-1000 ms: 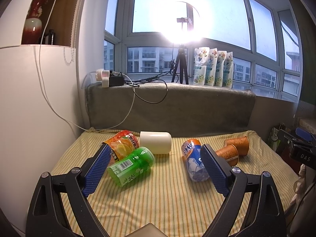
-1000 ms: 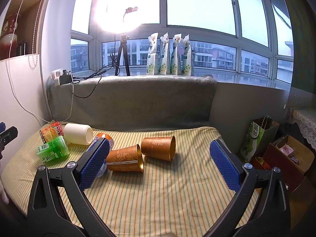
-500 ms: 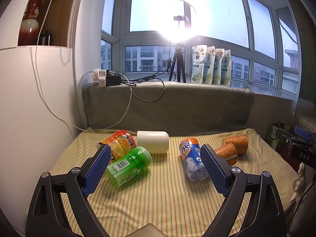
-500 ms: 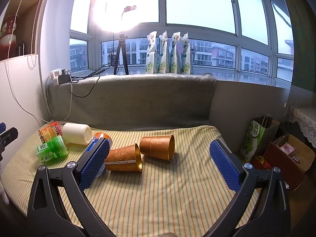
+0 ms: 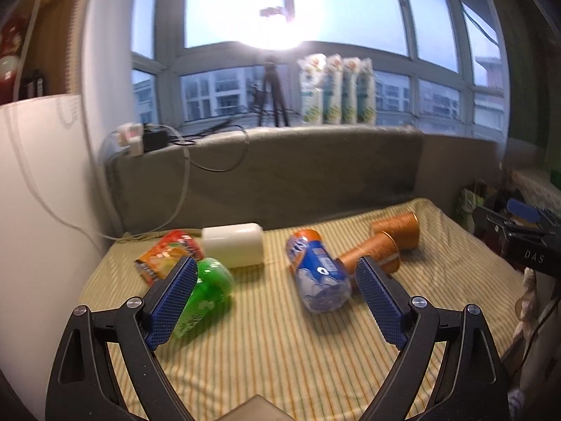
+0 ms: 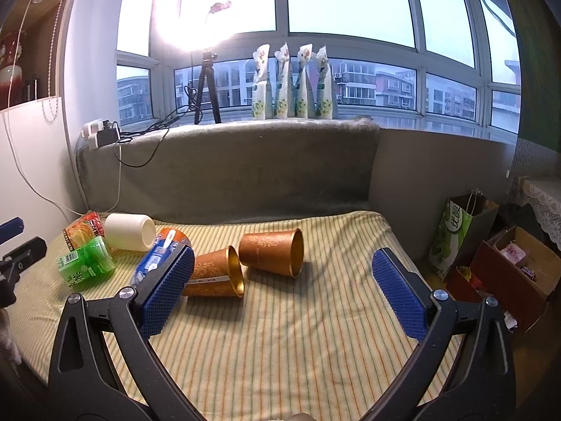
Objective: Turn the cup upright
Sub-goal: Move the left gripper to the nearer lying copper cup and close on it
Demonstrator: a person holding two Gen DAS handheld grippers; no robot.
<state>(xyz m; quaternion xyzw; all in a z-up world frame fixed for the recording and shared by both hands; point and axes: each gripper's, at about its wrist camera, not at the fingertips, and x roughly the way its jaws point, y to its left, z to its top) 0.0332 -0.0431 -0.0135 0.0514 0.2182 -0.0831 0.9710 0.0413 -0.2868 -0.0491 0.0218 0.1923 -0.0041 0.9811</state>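
Several cups lie on their sides on the striped cloth [image 6: 298, 333]. Two copper cups lie mid-table: the near one [image 6: 214, 278] and the far one [image 6: 271, 252], which also show in the left wrist view [image 5: 371, 254] [image 5: 398, 231]. A white cup [image 5: 233, 244] [image 6: 129, 231], a green cup [image 5: 203, 293] [image 6: 86, 263], a blue-orange cup [image 5: 317, 273] [image 6: 159, 254] and an orange-red cup [image 5: 168, 256] lie to the left. My left gripper [image 5: 277, 301] is open and empty above the cloth. My right gripper [image 6: 284, 291] is open and empty, in front of the copper cups.
A grey padded backrest [image 6: 228, 168] runs behind the table, with a power strip and cables [image 6: 101, 133] on its ledge. A white cabinet [image 5: 35, 193] stands at the left. A green bag [image 6: 459, 231] and boxes [image 6: 515, 270] sit off the right edge.
The left gripper has swung down and to the left with motion blur; the cups appear shifted right and lower in its view. The right gripper has barely moved.
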